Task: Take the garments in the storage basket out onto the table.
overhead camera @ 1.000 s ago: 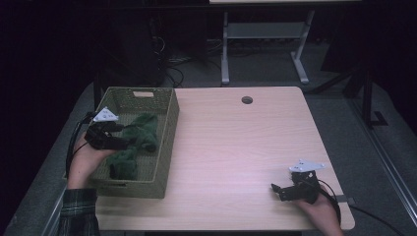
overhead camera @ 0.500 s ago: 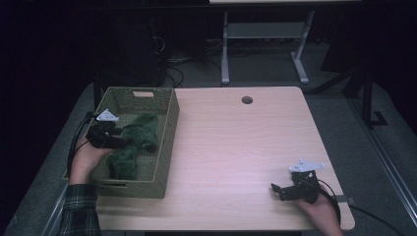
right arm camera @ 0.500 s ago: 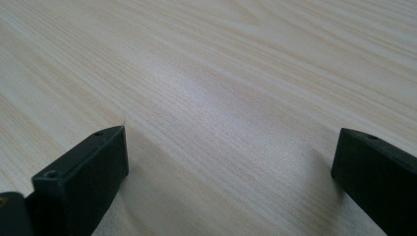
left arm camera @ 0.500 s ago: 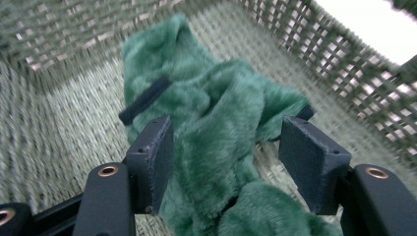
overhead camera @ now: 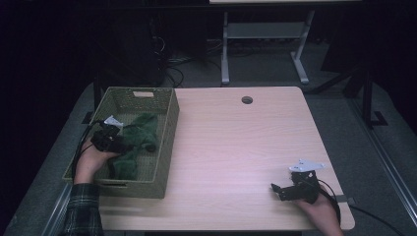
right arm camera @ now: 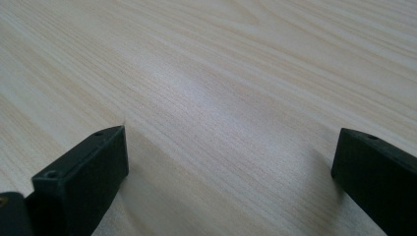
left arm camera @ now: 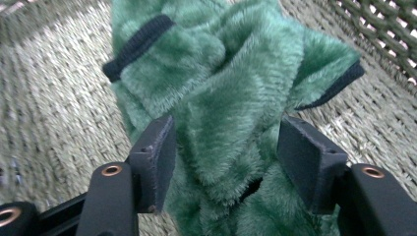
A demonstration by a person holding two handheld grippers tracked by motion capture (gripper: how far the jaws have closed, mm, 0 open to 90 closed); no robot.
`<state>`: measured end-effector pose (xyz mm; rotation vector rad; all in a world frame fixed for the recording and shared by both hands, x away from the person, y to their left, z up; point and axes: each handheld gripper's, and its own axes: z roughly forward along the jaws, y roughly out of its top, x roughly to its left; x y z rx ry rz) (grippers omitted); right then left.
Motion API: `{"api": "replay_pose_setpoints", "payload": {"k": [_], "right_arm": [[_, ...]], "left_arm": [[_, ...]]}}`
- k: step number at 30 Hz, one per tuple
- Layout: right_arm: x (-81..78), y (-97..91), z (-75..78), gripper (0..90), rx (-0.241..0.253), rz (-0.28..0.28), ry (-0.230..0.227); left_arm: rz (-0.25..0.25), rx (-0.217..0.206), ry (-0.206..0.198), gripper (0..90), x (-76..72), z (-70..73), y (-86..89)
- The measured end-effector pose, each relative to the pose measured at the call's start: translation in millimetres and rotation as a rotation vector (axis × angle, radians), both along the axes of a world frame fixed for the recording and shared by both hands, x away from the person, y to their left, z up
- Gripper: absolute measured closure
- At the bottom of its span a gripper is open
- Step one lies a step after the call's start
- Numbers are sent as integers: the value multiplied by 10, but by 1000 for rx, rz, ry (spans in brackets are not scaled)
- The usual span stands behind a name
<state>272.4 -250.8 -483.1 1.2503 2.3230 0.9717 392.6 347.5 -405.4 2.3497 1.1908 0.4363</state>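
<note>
High view: left hand-held gripper (overhead camera: 114, 139) down inside the basket (overhead camera: 167, 147), on the green cloth (overhead camera: 142, 132); right hand-held gripper (overhead camera: 280, 189) low over the bare table (overhead camera: 236, 142).

Left gripper view: jaws have just been closing, cloth (left arm camera: 221, 108) bunched between them, left pad touching.

Right gripper view: jaws wide, holding nothing.

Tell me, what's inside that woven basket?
A crumpled green fleece cloth with dark trim lies in the basket, and the left gripper reaches in with its jaws around a fold. Whatever lies under the cloth is hidden.
</note>
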Motion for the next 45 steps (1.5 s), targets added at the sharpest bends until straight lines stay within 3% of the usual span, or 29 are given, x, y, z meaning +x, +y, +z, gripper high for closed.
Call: {"api": "replay_pose_setpoints", "payload": {"k": [6,7,8,10,11,19,22,26,27,40,45], "right_arm": [[0,0,0,3,0,0,0],[0,0,1,3,-1,0,0],[0,1,1,3,-1,-1,1],[1,0,1,3,-1,-1,1],[1,1,1,3,-1,-1,1],[4,0,0,3,-2,-2,0],[4,0,0,4,-2,-2,0],[7,0,0,4,-2,-2,-1],[7,0,0,4,-2,-2,-1],[7,0,0,3,-2,-2,-1],[7,0,0,4,-2,-3,-1]], "left_arm": [[-2,-7,43,543,4,-32,-2],[0,-7,51,587,4,-33,-5],[6,-6,70,687,8,-33,-5],[21,-14,82,730,8,-31,-7],[29,-16,93,794,9,-26,-3],[55,-58,104,854,-2,49,28],[57,-82,91,857,-22,120,36],[50,-163,52,860,-84,296,40],[50,-163,52,860,-84,296,40],[51,-387,-45,862,-241,600,86],[44,-422,-74,862,-281,683,85]]}}
